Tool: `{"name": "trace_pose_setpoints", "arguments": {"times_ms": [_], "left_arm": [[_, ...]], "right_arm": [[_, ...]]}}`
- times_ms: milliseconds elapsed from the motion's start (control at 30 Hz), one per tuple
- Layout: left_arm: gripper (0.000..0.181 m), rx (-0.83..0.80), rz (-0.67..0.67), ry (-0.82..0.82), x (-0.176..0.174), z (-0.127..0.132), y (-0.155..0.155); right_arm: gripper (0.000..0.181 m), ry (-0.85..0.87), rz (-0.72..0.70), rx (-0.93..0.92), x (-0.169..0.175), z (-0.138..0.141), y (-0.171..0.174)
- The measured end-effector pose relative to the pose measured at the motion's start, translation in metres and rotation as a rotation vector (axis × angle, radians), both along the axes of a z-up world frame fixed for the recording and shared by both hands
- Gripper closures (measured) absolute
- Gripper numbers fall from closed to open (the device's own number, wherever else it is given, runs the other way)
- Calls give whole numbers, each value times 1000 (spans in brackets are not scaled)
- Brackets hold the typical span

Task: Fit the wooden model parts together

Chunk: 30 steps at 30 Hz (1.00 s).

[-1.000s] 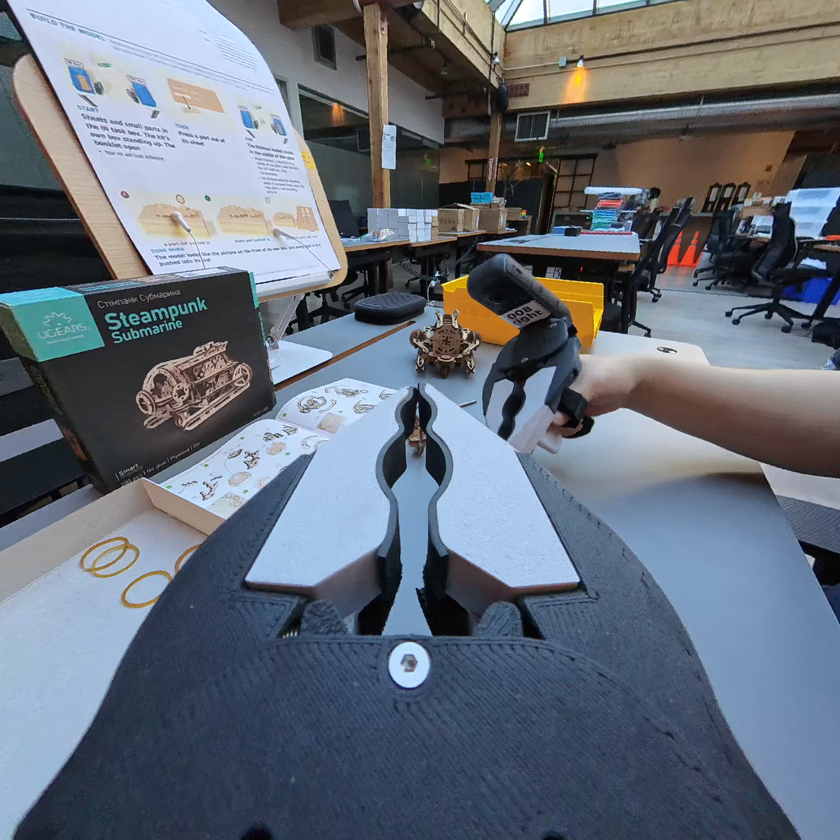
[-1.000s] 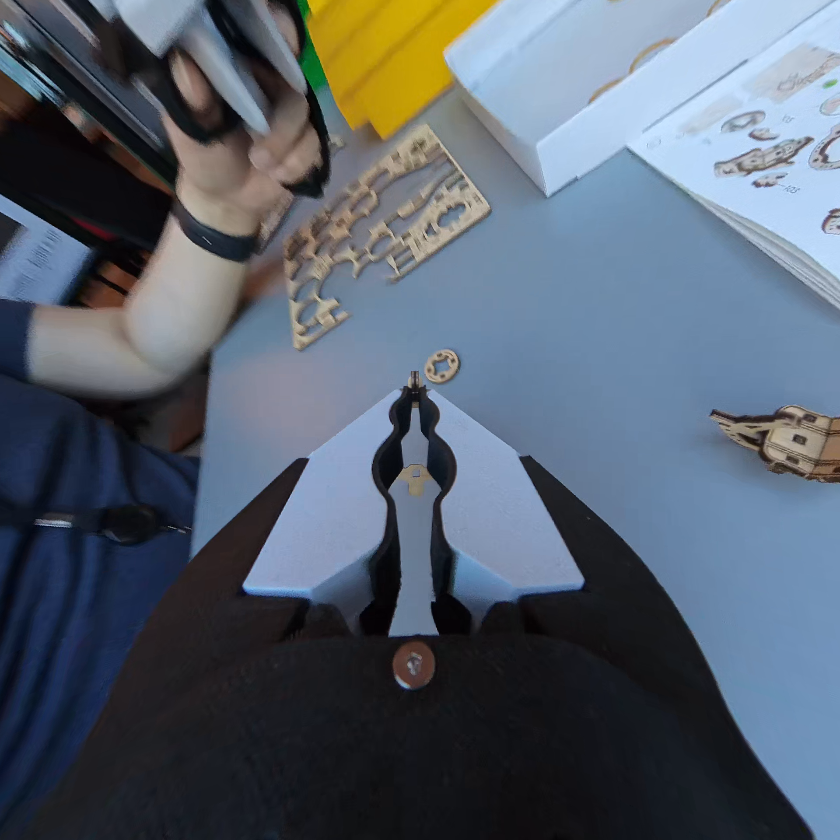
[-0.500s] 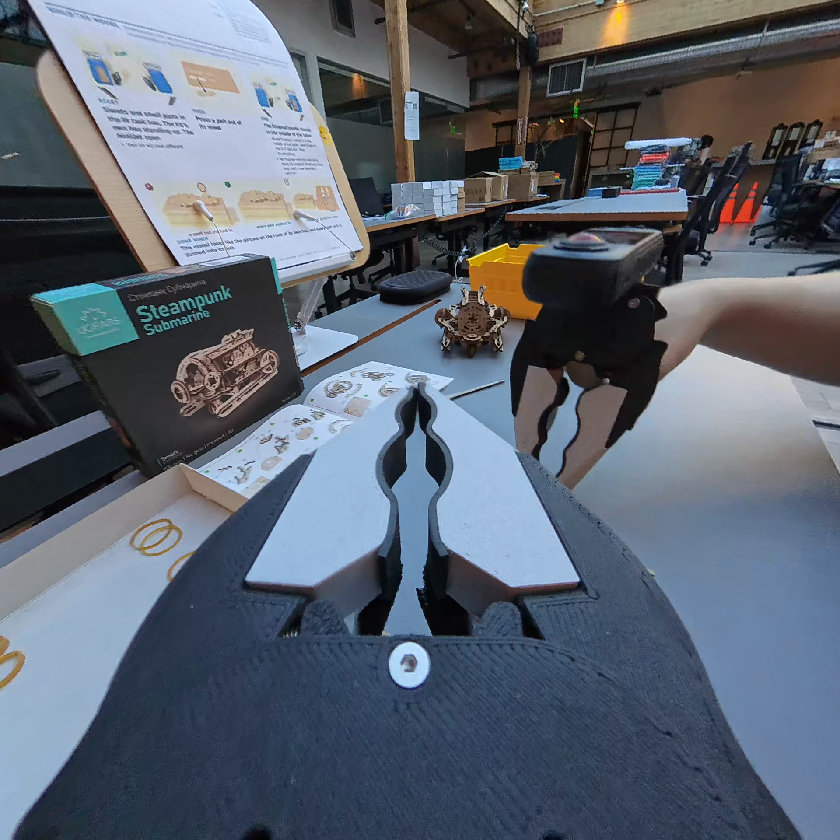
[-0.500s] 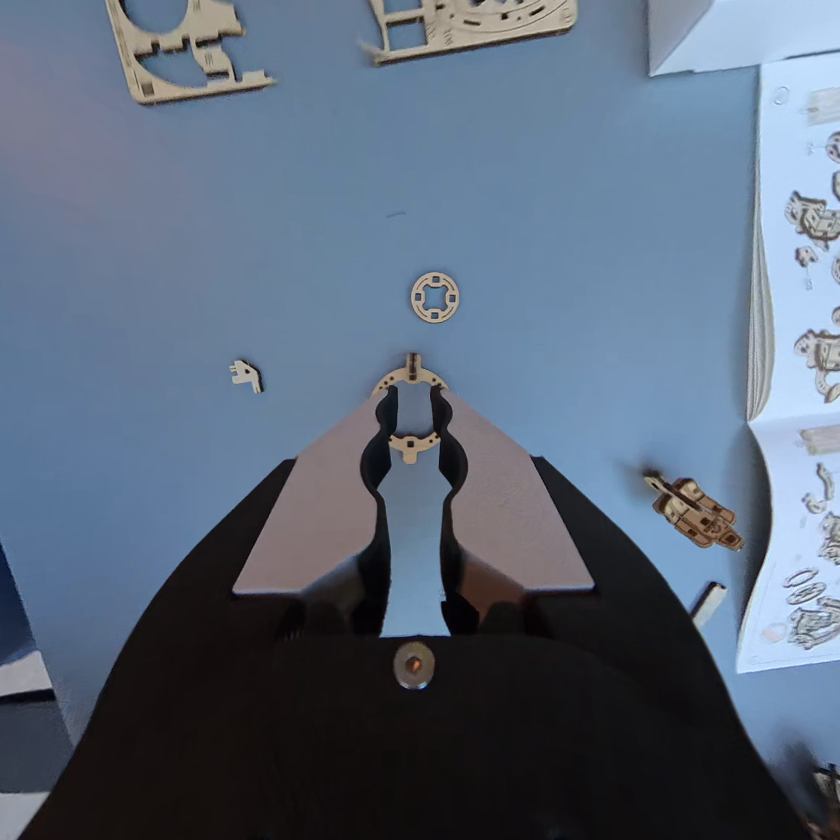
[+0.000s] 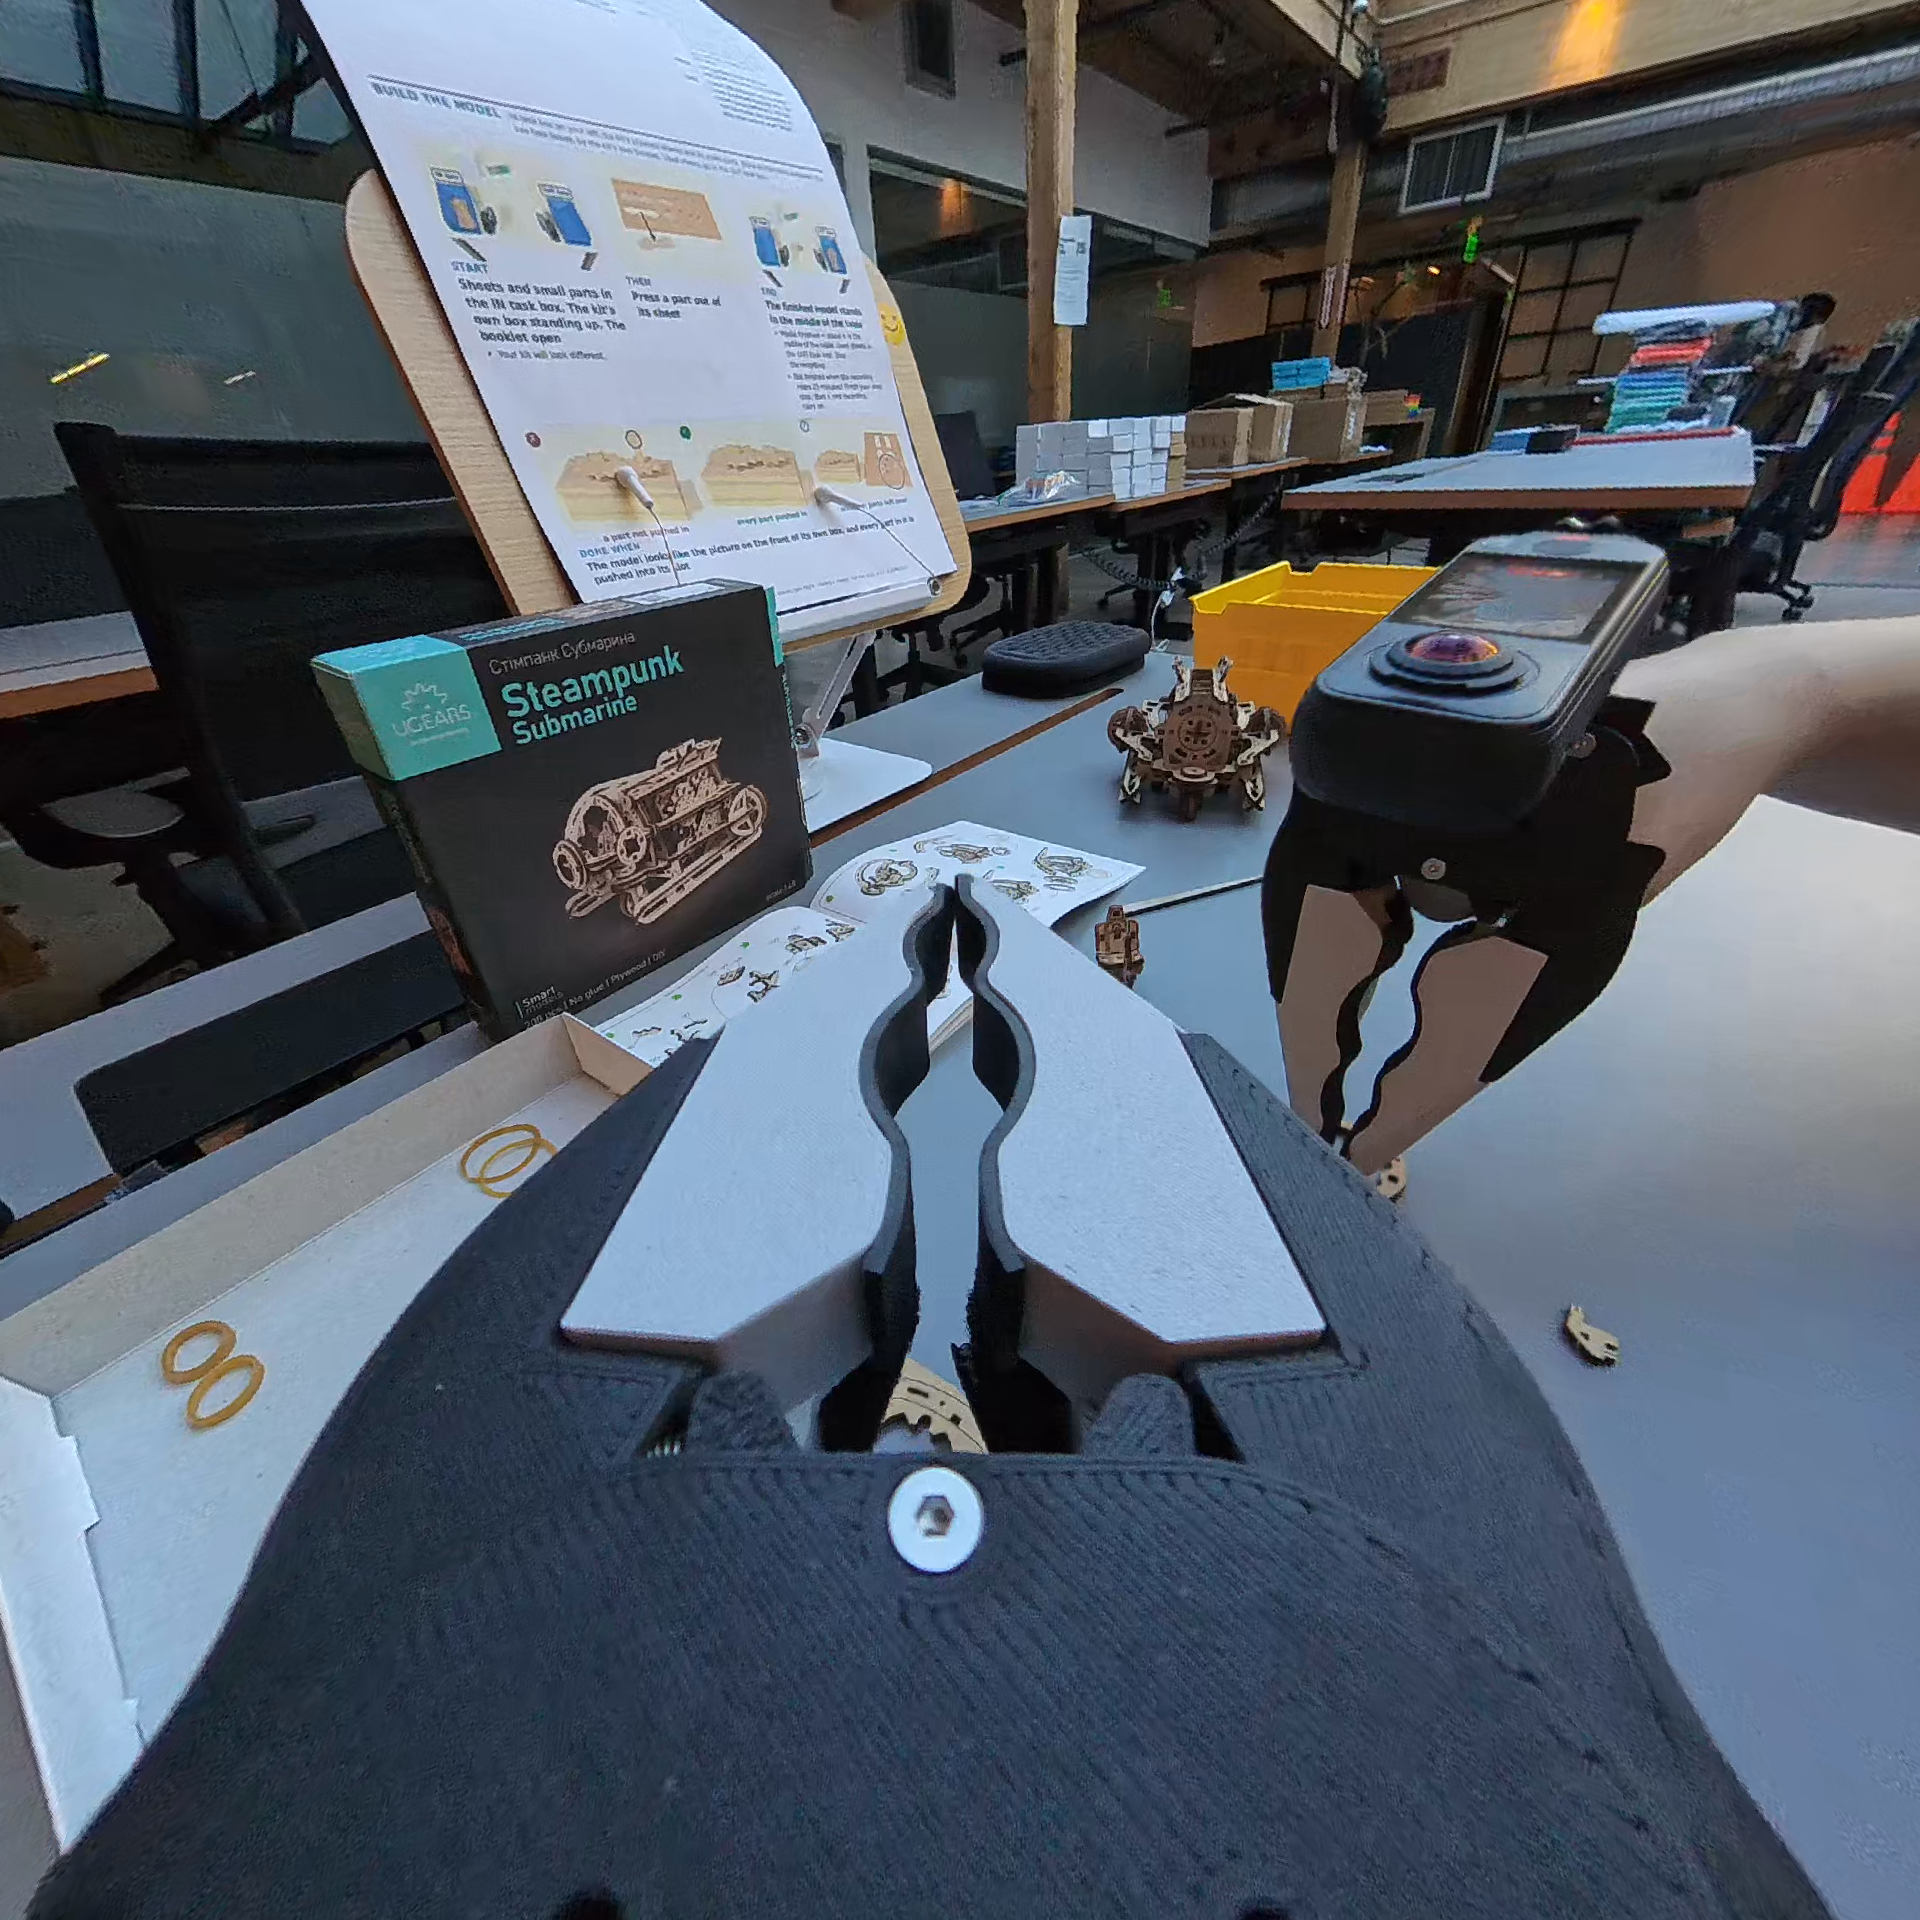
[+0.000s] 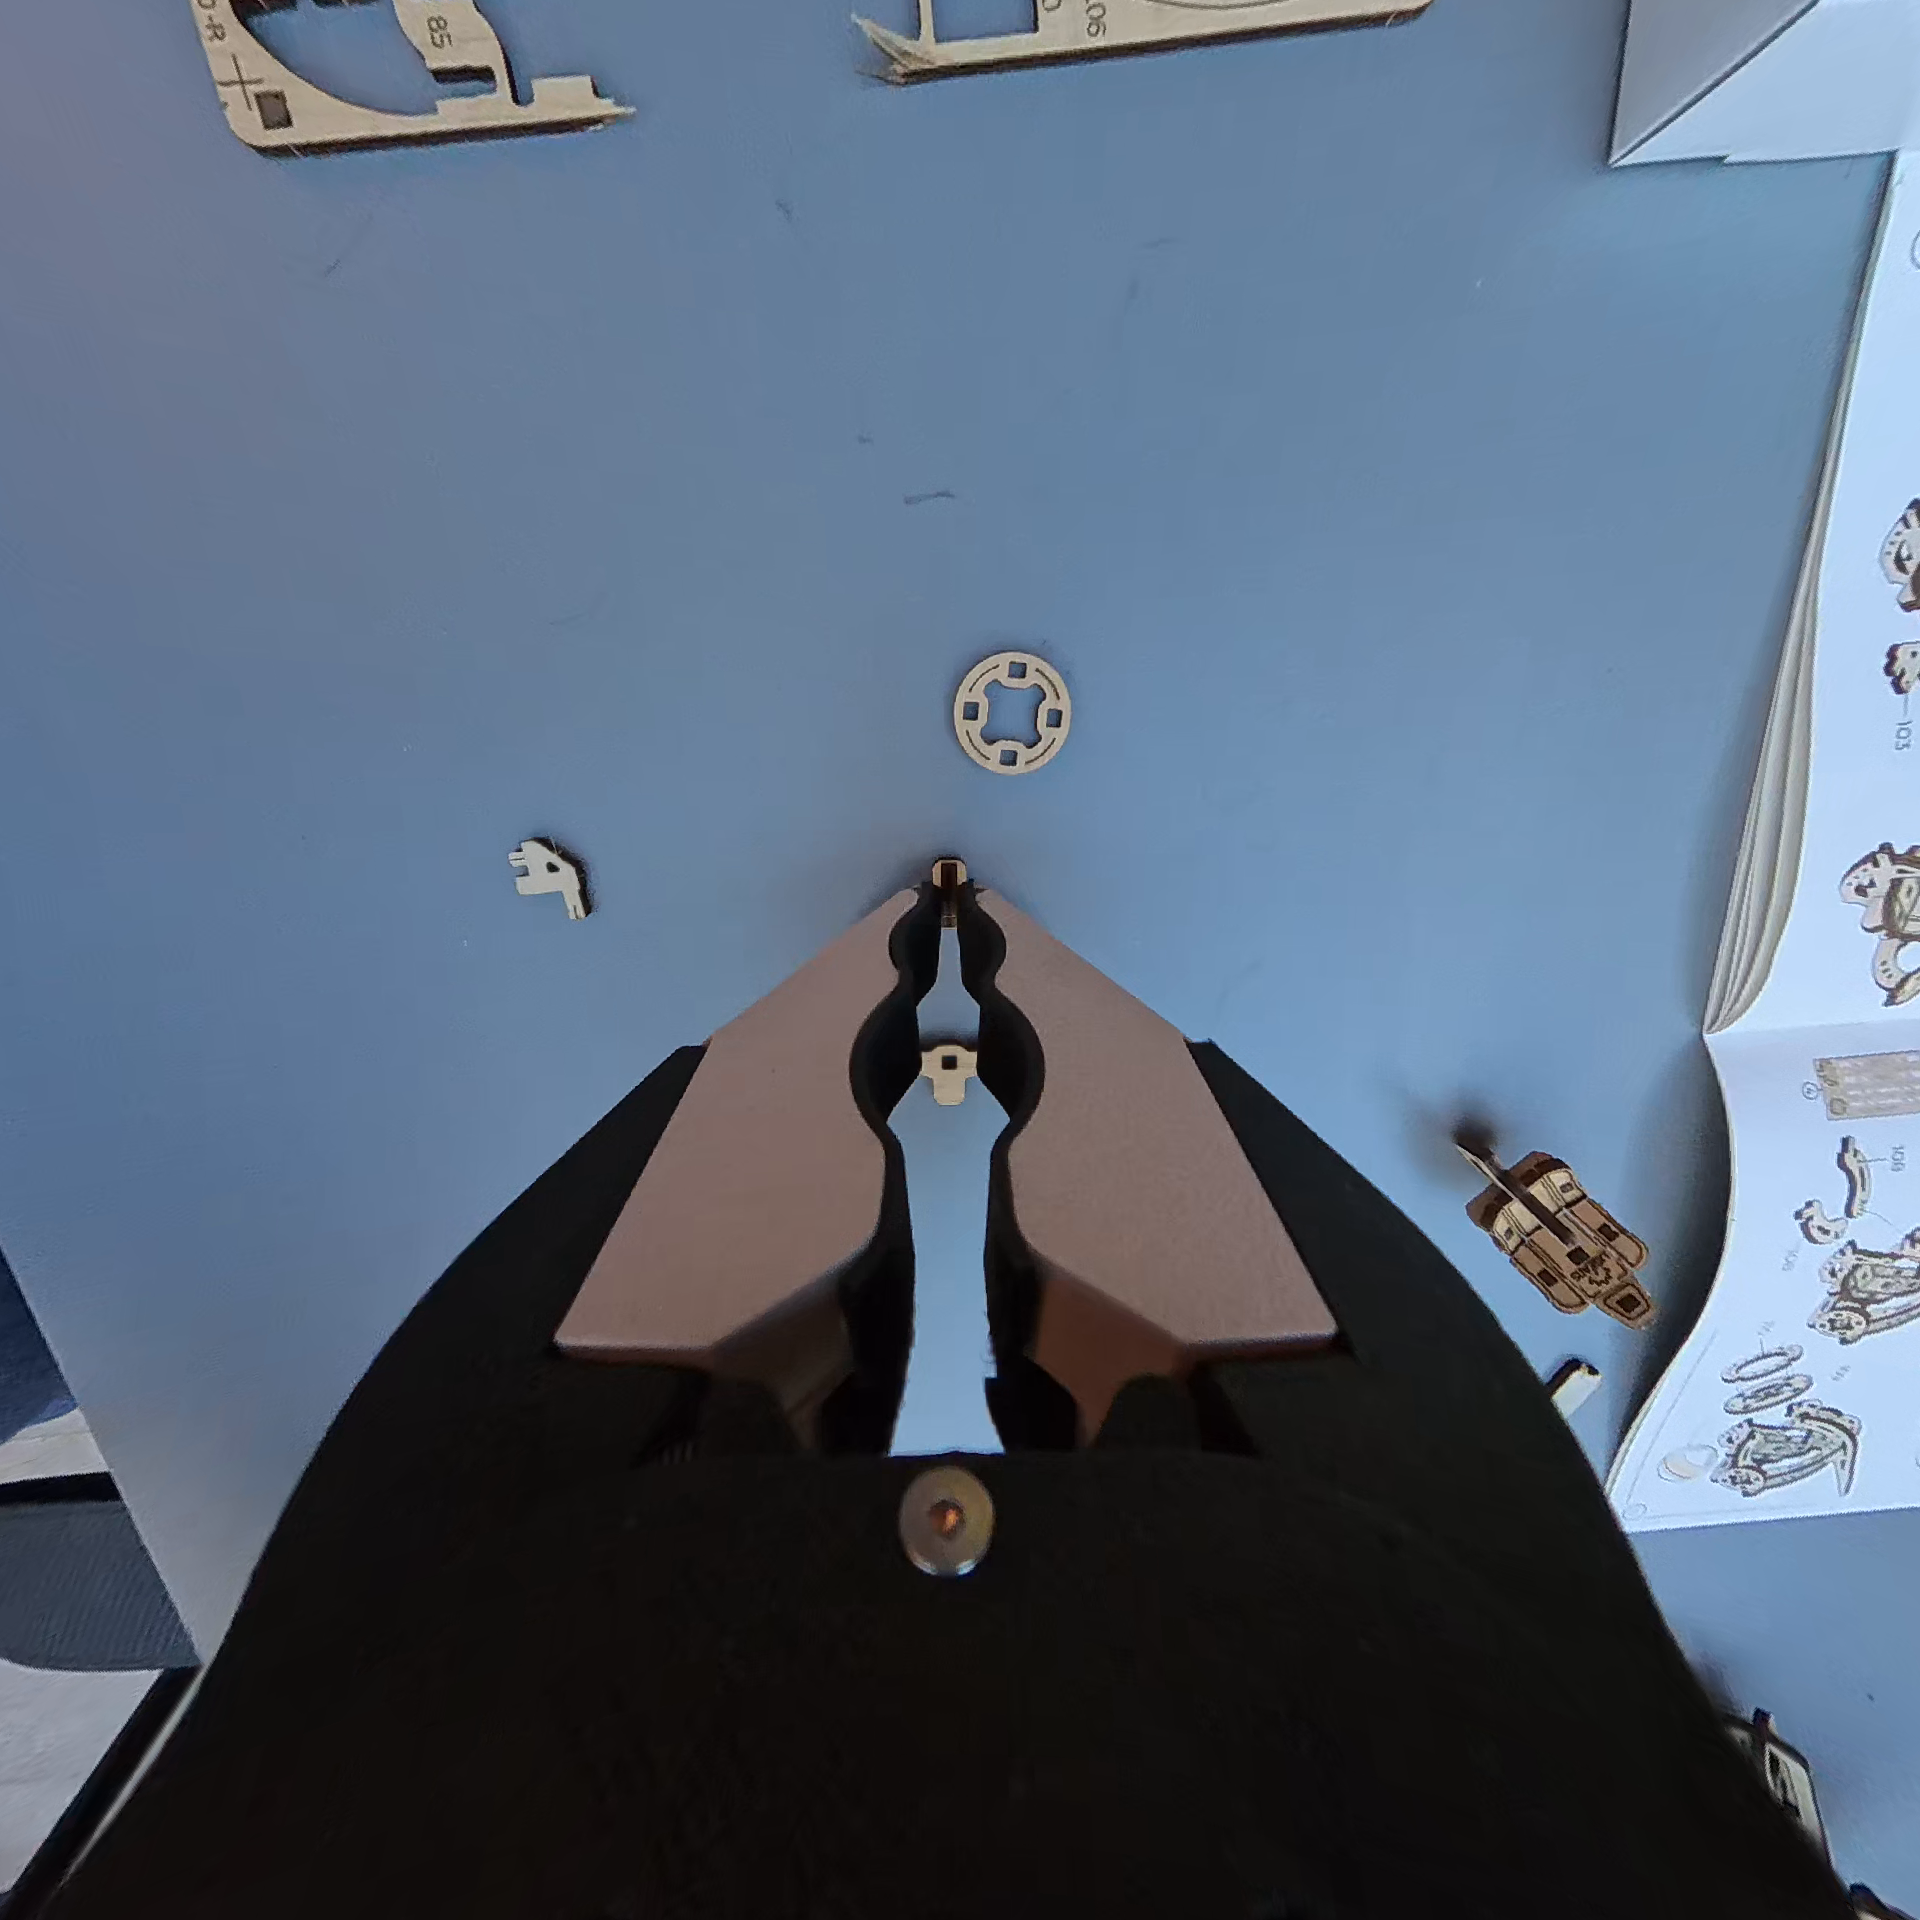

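Note:
My right gripper (image 6: 948,896) points down at the grey table (image 6: 1351,623) and is shut on a small thin wooden part (image 6: 948,1072), whose tab sticks out past the tips. A wooden ring (image 6: 1011,712) lies flat just beyond the tips. A small hooked piece (image 6: 551,878) lies to the left, a small wooden sub-assembly (image 6: 1558,1247) to the right. In the left wrist view my left gripper (image 5: 956,899) is shut with nothing seen between its fingers, held above the table. The right gripper (image 5: 1351,1132) stands tips-down to its right.
Punched wooden sheets (image 6: 416,94) lie at the far edge. An open booklet (image 6: 1849,935) lies on the right. The left wrist view shows the kit box (image 5: 582,800), an instruction board (image 5: 644,312), a built wooden model (image 5: 1190,743), a yellow bin (image 5: 1278,623) and a white tray (image 5: 312,1278) with rubber bands.
My right gripper swung to point straight down at the table near the ring, and its jaws narrowed on the held part. My left gripper shifted slightly; it stays shut.

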<state>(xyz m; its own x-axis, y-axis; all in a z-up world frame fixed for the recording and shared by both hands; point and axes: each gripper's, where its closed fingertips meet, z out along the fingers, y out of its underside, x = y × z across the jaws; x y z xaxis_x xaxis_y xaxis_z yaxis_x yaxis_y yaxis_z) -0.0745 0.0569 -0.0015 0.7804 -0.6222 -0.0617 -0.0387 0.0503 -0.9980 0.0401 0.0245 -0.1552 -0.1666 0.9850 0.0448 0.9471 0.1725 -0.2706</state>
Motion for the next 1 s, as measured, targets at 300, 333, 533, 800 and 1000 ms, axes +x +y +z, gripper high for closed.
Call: {"name": "trace_pose_setpoints", "arguments": {"times_ms": [300, 333, 533, 800, 1000], "left_arm": [[181, 8, 40, -37, -14, 5, 2], [181, 8, 42, -35, -15, 4, 2], [181, 3, 53, -15, -16, 1, 4], [181, -25, 59, -9, -19, -5, 7], [181, -75, 76, -20, -25, -12, 11]], "right_arm": [[180, 74, 13, 14, 1, 0, -1], [180, 84, 10, 24, 1, 0, -1], [180, 122, 12, 47, 1, 0, -1], [163, 120, -12, 59, 2, -2, 6], [156, 188, -12, 45, -1, 16, 1]]}}
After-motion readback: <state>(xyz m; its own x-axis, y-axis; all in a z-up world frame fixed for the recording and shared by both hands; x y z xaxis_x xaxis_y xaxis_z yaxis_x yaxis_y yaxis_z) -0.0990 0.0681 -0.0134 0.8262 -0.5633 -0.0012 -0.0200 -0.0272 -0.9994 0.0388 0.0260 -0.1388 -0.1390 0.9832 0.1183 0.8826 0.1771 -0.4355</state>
